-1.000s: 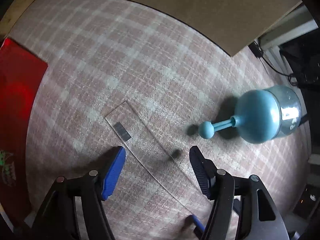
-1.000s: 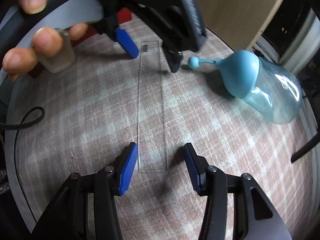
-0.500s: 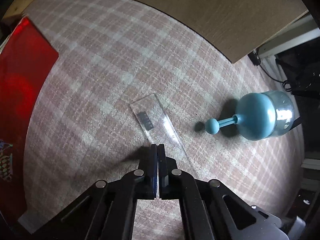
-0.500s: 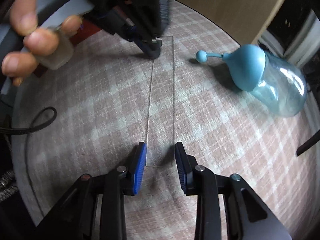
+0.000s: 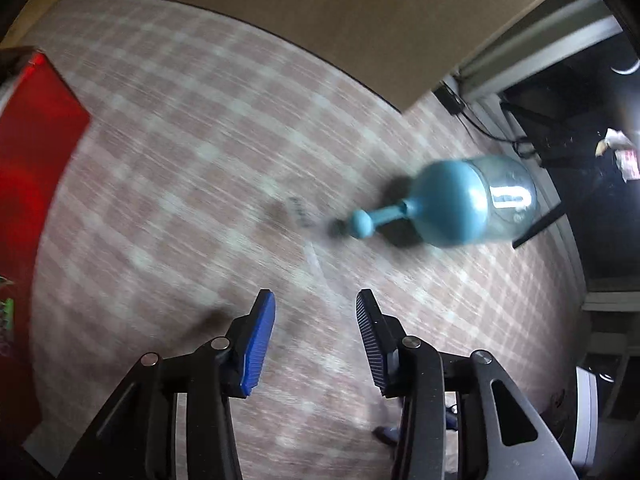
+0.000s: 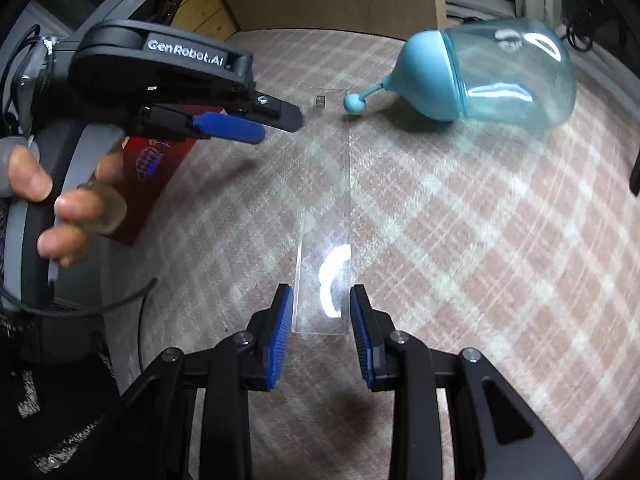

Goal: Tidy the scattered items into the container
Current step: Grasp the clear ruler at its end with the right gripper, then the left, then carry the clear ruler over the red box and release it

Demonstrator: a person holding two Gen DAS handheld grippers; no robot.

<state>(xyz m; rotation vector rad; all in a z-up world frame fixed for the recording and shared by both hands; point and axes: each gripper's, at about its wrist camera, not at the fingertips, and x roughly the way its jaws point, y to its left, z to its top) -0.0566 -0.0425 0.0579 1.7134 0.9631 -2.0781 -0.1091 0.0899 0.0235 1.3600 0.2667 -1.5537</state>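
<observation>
A clear plastic ruler [image 6: 326,216] stretches over the checked cloth toward a blue spray bottle [image 6: 492,76] that lies on its side. My right gripper [image 6: 320,320] is shut on the ruler's near end, its blue pads against both long edges. My left gripper [image 6: 276,126] hovers left of the ruler's far end and does not touch it. Its jaws are opening with nothing between them. In the blurred left wrist view the left gripper [image 5: 314,320] stands open over the cloth. The ruler [image 5: 316,264] is a faint streak ahead, and the bottle [image 5: 460,204] lies beyond on the right.
A red flat box [image 5: 36,160] lies at the left edge of the cloth, also seen as the red box [image 6: 156,168] under the left gripper. A person's hand [image 6: 68,208] grips the left tool. A beige board [image 5: 280,8] backs the table; cables and dark furniture stand right.
The left gripper shut on the ruler's far end, then opened and drew away to the left. The right gripper closed on the near end, rolled, and the ruler shifted with it.
</observation>
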